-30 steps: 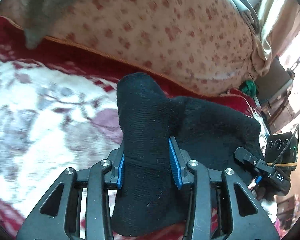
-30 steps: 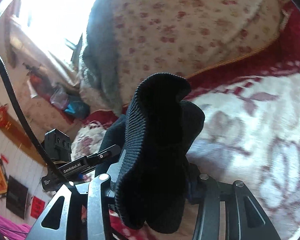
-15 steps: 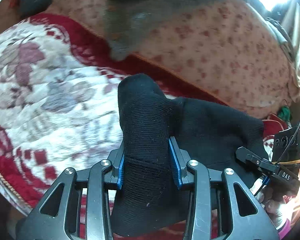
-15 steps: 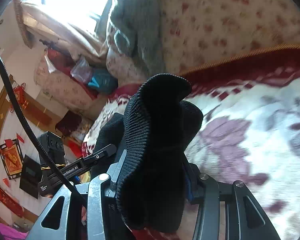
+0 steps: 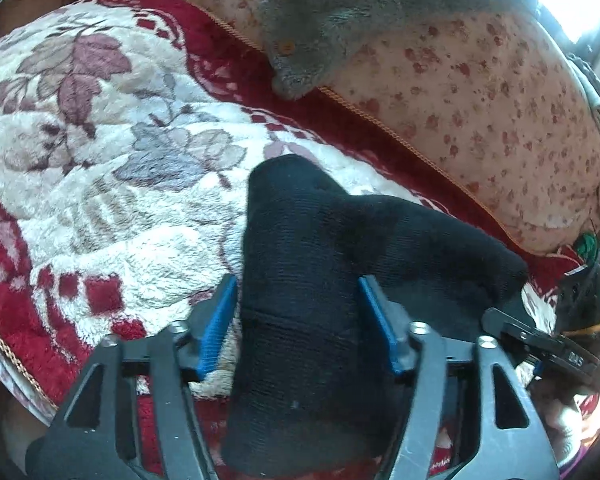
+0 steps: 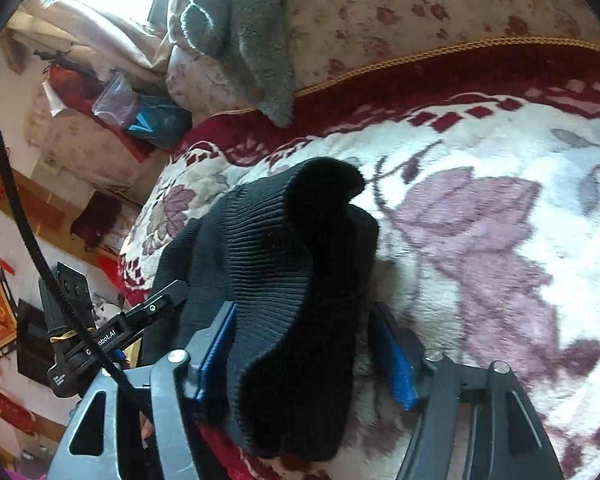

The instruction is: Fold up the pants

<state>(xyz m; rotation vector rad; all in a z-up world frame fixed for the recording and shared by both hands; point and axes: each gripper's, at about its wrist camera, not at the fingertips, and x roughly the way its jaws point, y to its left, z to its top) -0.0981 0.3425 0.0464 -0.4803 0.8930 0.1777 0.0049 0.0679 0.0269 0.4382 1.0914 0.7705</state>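
Both jaws are opening, pads off the pants (image 5: 300, 280) bunched between them at frame centre: left gripper (image 5: 296, 328) widest, right gripper (image 6: 312, 344) less. Release step over the blanket (image 5: 100, 140), I judge. Next: back both out without dragging cloth.

The black pants (image 5: 308, 280) run off the near edge of both wrist views, so their full length and how they are folded cannot be told. They cover the blanket (image 5: 100, 160) beneath them. The grey garment (image 6: 252, 32) on the floral pillow (image 5: 480, 100) is cut off at the far edge. Small clutter (image 6: 148, 120) far left is too blurred to name.
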